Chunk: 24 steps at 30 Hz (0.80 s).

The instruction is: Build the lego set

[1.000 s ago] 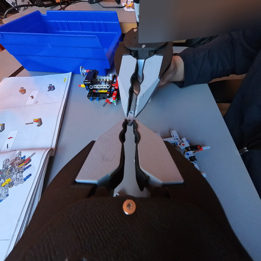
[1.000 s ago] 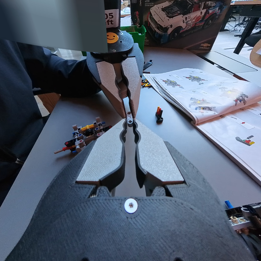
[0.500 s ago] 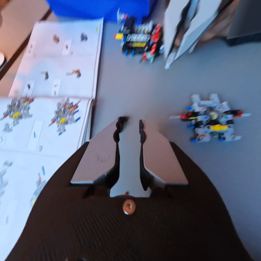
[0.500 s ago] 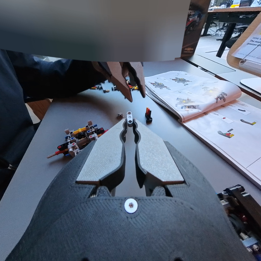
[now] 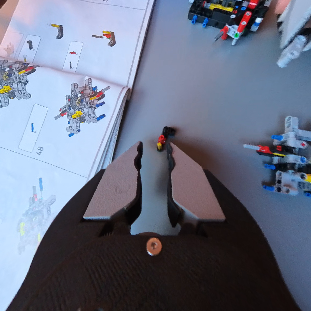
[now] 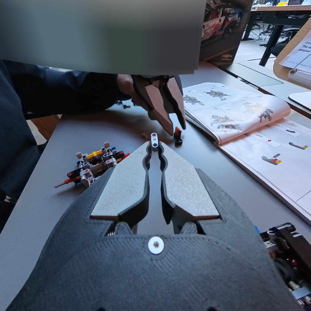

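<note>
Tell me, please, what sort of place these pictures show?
Probably an office or lab workbench used for brick-model building: an open instruction booklet, part-built brick assemblies on a grey table, and more desks behind.

The left tongs (image 5: 154, 146) hung tilted down with their jaws parted and nothing pressed between them, while the right tongs (image 6: 154, 146) were clamped on a small grey three-hole beam (image 6: 154, 140) at the fingertips.
</note>
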Available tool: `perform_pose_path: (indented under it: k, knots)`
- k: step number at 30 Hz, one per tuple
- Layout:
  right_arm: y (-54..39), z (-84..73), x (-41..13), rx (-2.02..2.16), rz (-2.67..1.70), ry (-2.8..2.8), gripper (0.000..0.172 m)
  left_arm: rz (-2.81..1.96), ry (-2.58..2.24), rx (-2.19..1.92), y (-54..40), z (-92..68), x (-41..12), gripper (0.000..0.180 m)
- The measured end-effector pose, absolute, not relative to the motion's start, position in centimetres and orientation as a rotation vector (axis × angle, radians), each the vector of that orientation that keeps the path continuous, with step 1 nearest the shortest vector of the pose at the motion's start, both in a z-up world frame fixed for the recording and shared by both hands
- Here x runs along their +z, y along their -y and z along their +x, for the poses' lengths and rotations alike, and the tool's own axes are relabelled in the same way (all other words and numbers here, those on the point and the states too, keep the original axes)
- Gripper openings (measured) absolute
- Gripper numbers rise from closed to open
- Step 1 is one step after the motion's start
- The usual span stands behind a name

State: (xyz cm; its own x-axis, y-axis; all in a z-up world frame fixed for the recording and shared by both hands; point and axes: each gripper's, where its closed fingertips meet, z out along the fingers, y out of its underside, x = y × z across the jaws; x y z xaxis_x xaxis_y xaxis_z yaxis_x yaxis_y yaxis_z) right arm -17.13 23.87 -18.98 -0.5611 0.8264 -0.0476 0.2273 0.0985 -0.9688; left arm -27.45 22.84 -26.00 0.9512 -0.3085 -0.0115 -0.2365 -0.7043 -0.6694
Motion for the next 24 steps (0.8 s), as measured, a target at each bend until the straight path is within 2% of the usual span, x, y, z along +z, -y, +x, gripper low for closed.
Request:
perform_pose_path:
  k: [12,15,20,22,24]
  knots:
    - [-24.0,-16.9,-18.2,1.493,-1.007,1.832,0.004,-2.383,-0.458,0.118,-25.9,-28.8,-25.8,0.02]
    - [-24.1,-16.8,-18.0,1.489,-1.002,1.825,0.004,-2.358,-0.472,0.046,-25.5,-28.3,-25.3,0.013]
    - [-24.2,-16.7,-17.7,1.492,-0.994,1.814,0.004,-2.436,-0.56,-0.005,-25.5,-27.9,-26.1,0.019]
    - [-24.3,-16.7,-17.7,1.484,-0.996,1.812,0.004,-2.464,-0.668,-0.048,-25.3,-27.1,-26.5,0.007]
    - [-24.5,-16.7,-17.6,1.485,-0.997,1.805,0.004,-2.47,-0.827,-0.1,-24.8,-26.0,-26.7,0.006]
